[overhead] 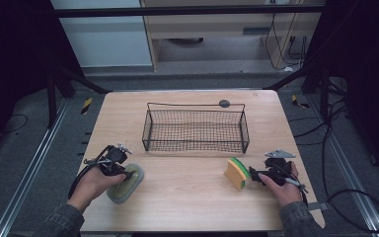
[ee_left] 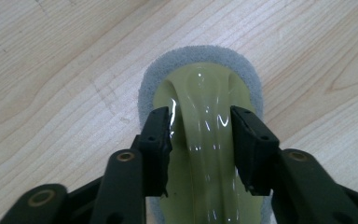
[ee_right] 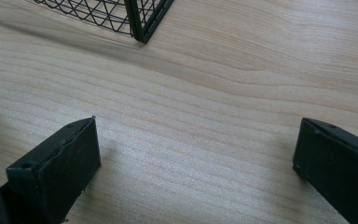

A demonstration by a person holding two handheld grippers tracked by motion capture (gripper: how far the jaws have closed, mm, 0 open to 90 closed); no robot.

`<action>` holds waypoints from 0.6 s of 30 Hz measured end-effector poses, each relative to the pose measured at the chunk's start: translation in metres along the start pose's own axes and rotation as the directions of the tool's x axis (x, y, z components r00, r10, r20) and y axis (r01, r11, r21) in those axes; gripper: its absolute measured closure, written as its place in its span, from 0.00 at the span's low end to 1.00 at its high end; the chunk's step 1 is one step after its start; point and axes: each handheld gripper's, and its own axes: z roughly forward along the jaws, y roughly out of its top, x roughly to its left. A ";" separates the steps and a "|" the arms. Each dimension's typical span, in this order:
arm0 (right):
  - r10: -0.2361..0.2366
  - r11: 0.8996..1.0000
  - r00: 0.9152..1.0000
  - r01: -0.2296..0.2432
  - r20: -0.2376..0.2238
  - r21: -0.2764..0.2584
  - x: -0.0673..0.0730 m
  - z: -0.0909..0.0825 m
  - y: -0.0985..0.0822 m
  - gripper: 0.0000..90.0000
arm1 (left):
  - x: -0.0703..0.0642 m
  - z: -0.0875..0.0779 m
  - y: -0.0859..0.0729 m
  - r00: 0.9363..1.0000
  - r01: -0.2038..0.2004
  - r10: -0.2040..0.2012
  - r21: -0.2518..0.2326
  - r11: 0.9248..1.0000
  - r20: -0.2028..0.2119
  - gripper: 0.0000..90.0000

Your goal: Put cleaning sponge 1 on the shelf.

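Note:
A scrubber (overhead: 130, 181) with a grey foam pad and a glossy pale yellow-green handle (ee_left: 200, 88) lies flat on the wooden table at the front left. My left gripper (overhead: 122, 174) (ee_left: 200, 116) comes down over it, and both pads touch the sides of the raised handle. A yellow sponge with a green scouring face (overhead: 237, 173) stands on edge at the front right. My right gripper (overhead: 254, 176) (ee_right: 198, 126) sits just to its right, low over the table, jaws wide apart with only bare wood between them.
A black wire basket (overhead: 195, 148) stands across the middle of the table, its corner (ee_right: 140, 21) ahead of my right gripper. A small dark disc (overhead: 224, 103) lies behind it. Bare table (overhead: 187, 192) spans the gap between the scrubber and the sponge.

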 end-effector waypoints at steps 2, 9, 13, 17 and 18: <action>0.000 1.000 1.000 0.000 0.000 0.000 0.000 0.000 0.000 0.01 | 0.000 0.000 0.000 1.000 -0.002 0.002 0.003 1.000 0.003 0.69; 0.000 1.000 1.000 0.000 0.000 0.000 0.000 0.000 0.000 0.01 | -0.003 -0.001 -0.002 0.998 -0.056 0.056 0.009 0.998 -0.003 0.77; 0.001 1.000 1.000 -0.001 0.001 0.001 0.000 0.000 0.000 0.01 | -0.004 -0.006 -0.006 0.992 -0.123 0.123 0.002 0.992 0.000 0.78; 0.001 1.000 1.000 -0.001 -0.001 0.001 0.000 0.000 0.000 0.01 | 0.000 -0.017 -0.013 0.988 -0.151 0.152 -0.043 0.988 0.005 0.78; 0.004 1.000 1.000 -0.004 -0.001 0.002 0.000 0.000 0.000 0.01 | 0.000 -0.021 -0.015 0.986 -0.166 0.166 -0.053 0.985 0.001 0.78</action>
